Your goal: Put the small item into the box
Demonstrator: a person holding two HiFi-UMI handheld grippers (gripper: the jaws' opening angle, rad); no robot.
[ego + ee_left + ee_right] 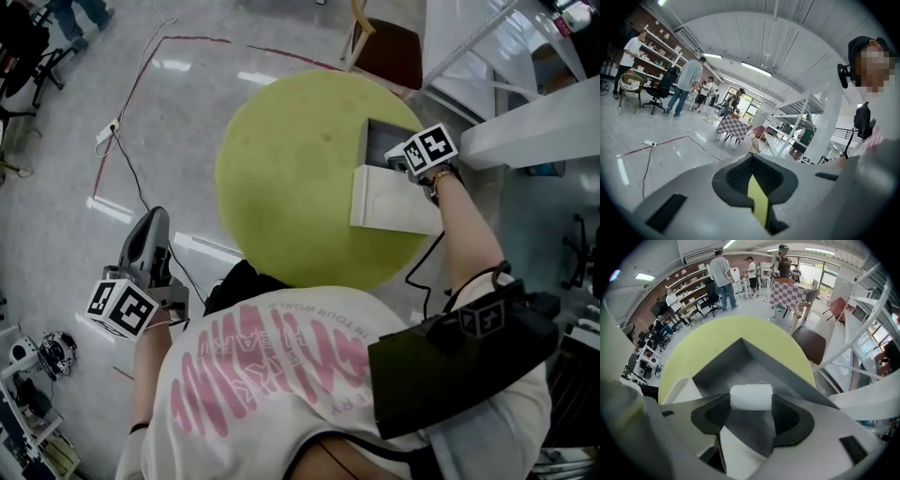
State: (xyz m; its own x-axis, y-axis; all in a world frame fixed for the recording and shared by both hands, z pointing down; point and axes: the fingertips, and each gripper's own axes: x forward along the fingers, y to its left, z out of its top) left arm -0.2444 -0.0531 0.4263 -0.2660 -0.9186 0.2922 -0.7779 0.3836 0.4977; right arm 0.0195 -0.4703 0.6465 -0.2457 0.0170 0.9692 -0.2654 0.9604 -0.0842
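At right edge of the round table (pixel 291 169), right gripper (pixel 751 402) clamped on a white roll (pixel 750 396), over the open box (pixel 736 364), at lower left, left gripper (pixel 148 234) closed, empty.

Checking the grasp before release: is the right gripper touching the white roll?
Touching. The right gripper view shows the white roll clamped in the right gripper, a jaw pressing on each end, with the open box behind it.

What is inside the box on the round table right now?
The box shows only bare grey floor and walls, with nothing seen lying in it. The white roll, clamped in the right gripper at the opening, hides the near part of the floor.
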